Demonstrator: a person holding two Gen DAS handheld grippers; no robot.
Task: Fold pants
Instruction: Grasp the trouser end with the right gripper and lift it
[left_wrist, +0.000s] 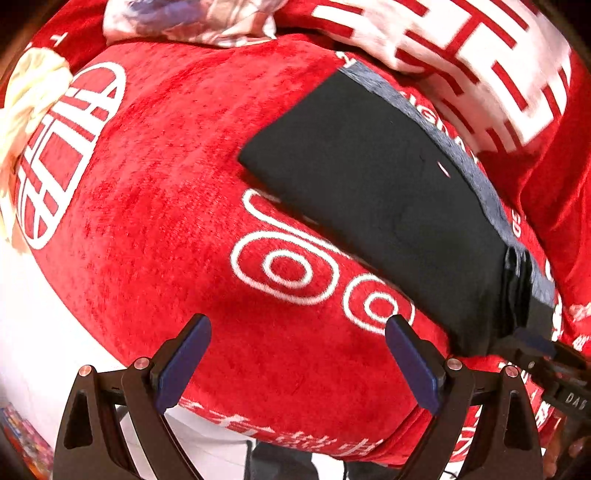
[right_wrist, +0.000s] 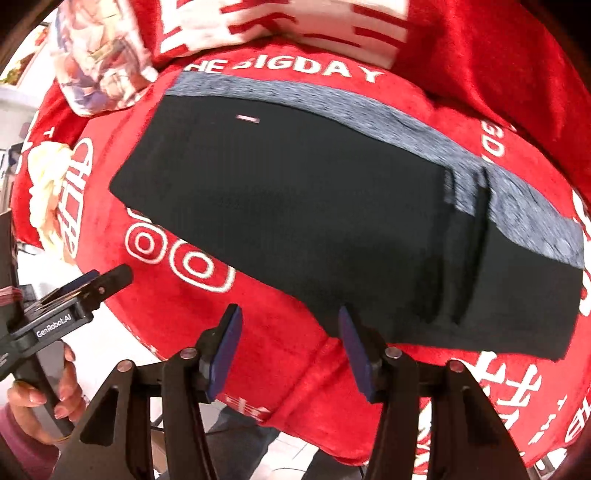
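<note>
Blue-padded fingers of the left tool stand wide apart with nothing between them, pointing down over bare red plush blanket. In the left wrist view the folded black pants lie up and to the right of that tool, apart from its pads, with a grey heathered band running along their far edge.

The right tool has its blue pads parted to a middling gap and grips nothing; no cloth sits between them. In the right wrist view the near edge of the black pants lies just beyond its fingertips, the right-hand pad close to that edge; whether it touches I cannot tell. The pants spread as a long flat slab across the blanket, grey band on the far side, a small pale label near the upper left.

White ring patterns printed on the blanket show at the pants' near-left edge. At the left of this view a hand in a mauve sleeve holds the other tool's handle. A pale patterned pillow lies beyond the pants' far-left corner.
</note>
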